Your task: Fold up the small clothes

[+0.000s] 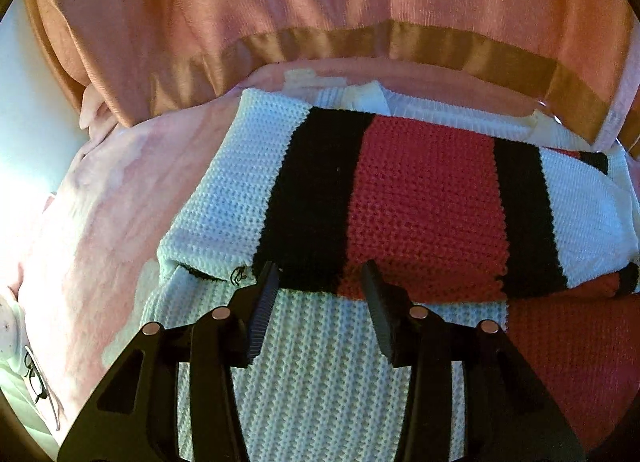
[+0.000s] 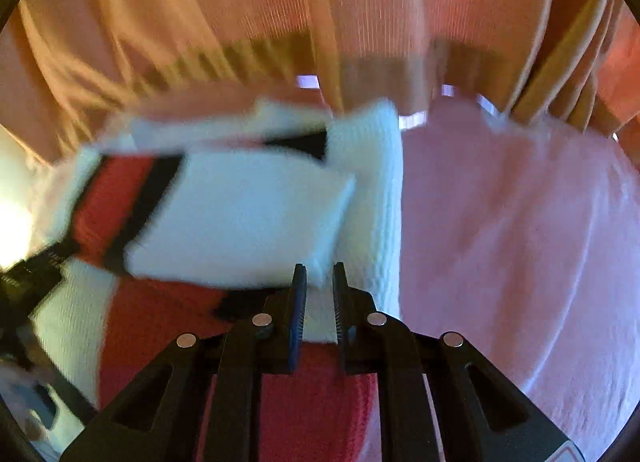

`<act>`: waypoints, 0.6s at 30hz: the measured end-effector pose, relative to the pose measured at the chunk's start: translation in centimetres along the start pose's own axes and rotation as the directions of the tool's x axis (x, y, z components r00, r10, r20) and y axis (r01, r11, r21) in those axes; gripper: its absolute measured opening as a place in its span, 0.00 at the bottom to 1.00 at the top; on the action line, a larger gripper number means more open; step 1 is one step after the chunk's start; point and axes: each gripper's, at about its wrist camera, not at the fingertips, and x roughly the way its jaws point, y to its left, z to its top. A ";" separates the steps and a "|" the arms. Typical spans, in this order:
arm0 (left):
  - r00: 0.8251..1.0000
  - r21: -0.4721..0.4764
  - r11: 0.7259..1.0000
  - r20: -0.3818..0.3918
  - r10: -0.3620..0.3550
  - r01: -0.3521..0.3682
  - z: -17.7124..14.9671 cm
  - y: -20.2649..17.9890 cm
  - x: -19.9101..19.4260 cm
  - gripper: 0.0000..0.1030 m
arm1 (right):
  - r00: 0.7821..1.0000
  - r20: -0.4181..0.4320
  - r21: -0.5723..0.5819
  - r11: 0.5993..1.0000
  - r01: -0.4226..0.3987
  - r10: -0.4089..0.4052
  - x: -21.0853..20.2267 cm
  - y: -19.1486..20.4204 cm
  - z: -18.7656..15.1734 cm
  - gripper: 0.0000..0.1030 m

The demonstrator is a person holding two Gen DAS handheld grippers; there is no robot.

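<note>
A knitted sweater (image 1: 420,198) with white, black and red stripes lies folded on a pink blanket (image 1: 100,222). My left gripper (image 1: 320,272) is open, its tips at the near edge of the top folded layer, over the black and red stripes. Its pads do not press on the knit. In the blurred right wrist view the sweater (image 2: 240,214) shows a folded white panel. My right gripper (image 2: 320,274) is shut on a white edge of that panel, which fills the narrow gap between its fingers.
Orange-pink cloth with a tan hem (image 1: 400,42) hangs along the far side, just behind the sweater. The pink blanket (image 2: 520,242) spreads out to the right of the sweater. A pair of glasses (image 1: 36,374) lies at the left edge.
</note>
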 end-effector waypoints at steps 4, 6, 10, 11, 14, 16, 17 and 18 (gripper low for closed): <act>1.000 0.005 1.000 0.002 0.018 -0.018 -0.2 -0.1 0.1 0.46 | 1.000 -0.029 0.038 0.999 -0.003 0.004 1.6 -0.6 -0.1 0.17; 1.000 0.008 1.000 0.004 0.024 -0.024 -0.3 -0.2 0.1 0.46 | 0.997 -0.067 0.076 0.997 -0.026 0.031 3.1 -1.1 -0.6 0.15; 1.000 0.013 1.000 0.005 0.025 -0.025 -0.4 -0.4 0.1 0.46 | 0.997 -0.067 0.088 0.996 -0.029 0.035 2.6 -0.9 -0.3 0.13; 1.000 0.011 1.000 0.005 0.022 -0.022 -0.3 -0.4 0.1 0.46 | 0.998 -0.047 0.083 0.996 -0.045 0.049 2.0 -0.7 -0.1 0.13; 1.000 0.005 1.000 0.002 0.016 -0.016 -0.2 -0.2 0.2 0.46 | 0.997 -0.052 0.084 0.995 -0.055 0.059 2.1 -0.2 0.1 0.21; 1.000 0.009 1.000 0.003 0.020 -0.020 -0.2 -0.3 0.3 0.47 | 0.994 -0.082 0.098 0.993 -0.060 0.068 3.4 -0.2 -0.2 0.21; 1.000 0.011 1.000 0.004 0.023 -0.023 -0.2 -0.4 0.3 0.47 | 0.995 -0.074 0.096 0.994 -0.061 0.068 3.5 -0.2 -0.5 0.20; 1.000 0.013 1.000 0.005 0.025 -0.025 -0.2 -0.4 0.3 0.47 | 0.996 -0.065 0.081 0.995 -0.051 0.056 3.4 0.1 -0.5 0.13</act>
